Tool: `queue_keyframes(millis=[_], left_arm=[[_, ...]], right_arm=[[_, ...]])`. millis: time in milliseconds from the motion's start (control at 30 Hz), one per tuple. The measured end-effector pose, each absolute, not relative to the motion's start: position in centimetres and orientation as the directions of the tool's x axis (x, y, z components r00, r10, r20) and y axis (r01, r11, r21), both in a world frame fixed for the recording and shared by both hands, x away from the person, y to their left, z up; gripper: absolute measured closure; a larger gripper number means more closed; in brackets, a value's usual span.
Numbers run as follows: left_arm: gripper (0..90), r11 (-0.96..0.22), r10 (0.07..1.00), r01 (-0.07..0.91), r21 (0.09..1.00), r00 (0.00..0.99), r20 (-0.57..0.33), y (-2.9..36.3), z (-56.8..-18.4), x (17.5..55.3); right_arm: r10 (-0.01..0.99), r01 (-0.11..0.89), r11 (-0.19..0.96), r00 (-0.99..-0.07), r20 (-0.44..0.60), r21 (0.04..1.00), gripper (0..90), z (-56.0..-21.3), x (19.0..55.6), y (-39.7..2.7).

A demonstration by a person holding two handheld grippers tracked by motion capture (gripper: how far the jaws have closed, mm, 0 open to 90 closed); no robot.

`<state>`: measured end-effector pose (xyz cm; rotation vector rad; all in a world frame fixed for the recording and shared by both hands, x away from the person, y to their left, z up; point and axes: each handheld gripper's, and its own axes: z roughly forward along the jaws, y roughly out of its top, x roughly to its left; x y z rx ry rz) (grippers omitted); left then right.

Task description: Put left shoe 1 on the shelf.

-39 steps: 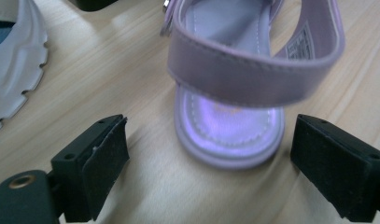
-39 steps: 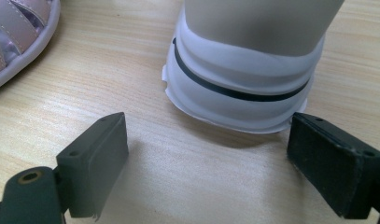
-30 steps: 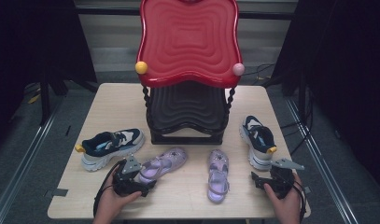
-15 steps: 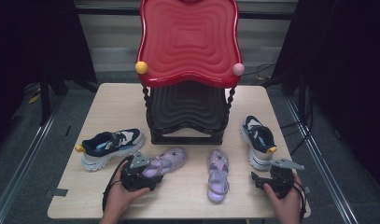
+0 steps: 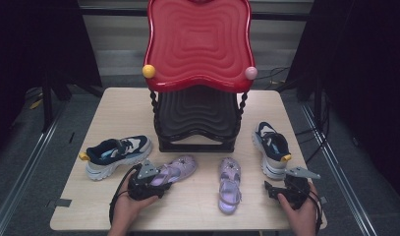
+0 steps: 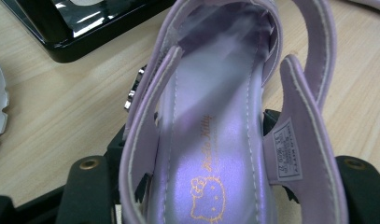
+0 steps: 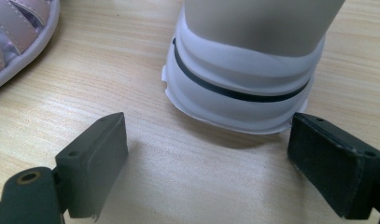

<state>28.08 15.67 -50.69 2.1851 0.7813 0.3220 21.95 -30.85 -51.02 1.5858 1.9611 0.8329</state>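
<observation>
A purple sandal (image 5: 177, 169) lies on the table (image 5: 197, 206), left of centre, heel toward me. My left gripper (image 5: 157, 181) is shut on its heel. In the left gripper view the sandal's (image 6: 211, 116) side walls sit against both jaws of the gripper (image 6: 197, 140), which have just been closing. Its mate, a second purple sandal (image 5: 229, 184), lies right of centre. My right gripper (image 5: 277, 187) stands open just behind the white heel of the right sneaker (image 5: 271, 147). In the right gripper view that heel (image 7: 243, 88) is ahead of the gripper (image 7: 206, 140), with nothing between its pads.
A navy and white sneaker (image 5: 116, 155) lies at the left. A red and black wavy stand (image 5: 197, 59) fills the middle back of the table. Its black base (image 6: 85, 28) is close ahead of the held sandal. Dark floor and rails surround the table.
My left gripper slid a little forward onto the sandal's heel and its jaws narrowed around it. The right hand and the shoes stayed put.
</observation>
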Motion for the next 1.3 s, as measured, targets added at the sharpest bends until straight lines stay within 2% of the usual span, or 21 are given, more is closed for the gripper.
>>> queue_keyframes(millis=[500, 1300], left_arm=[[37.3, -0.498, 0.647, 0.441, 0.747, 0.762, -0.018, 15.6, -50.0, 27.6], [37.4, -0.426, 0.682, 0.425, 0.799, 0.73, -0.024, 14.7, -44.2, 26.9]], right_arm=[[0.977, 0.684, 0.143, -0.213, 0.008, 0.715, 11.6, -51.0, 22.0, -30.8], [0.977, 0.685, 0.143, -0.214, 0.009, 0.714, 11.4, -51.0, 22.0, -30.8]])
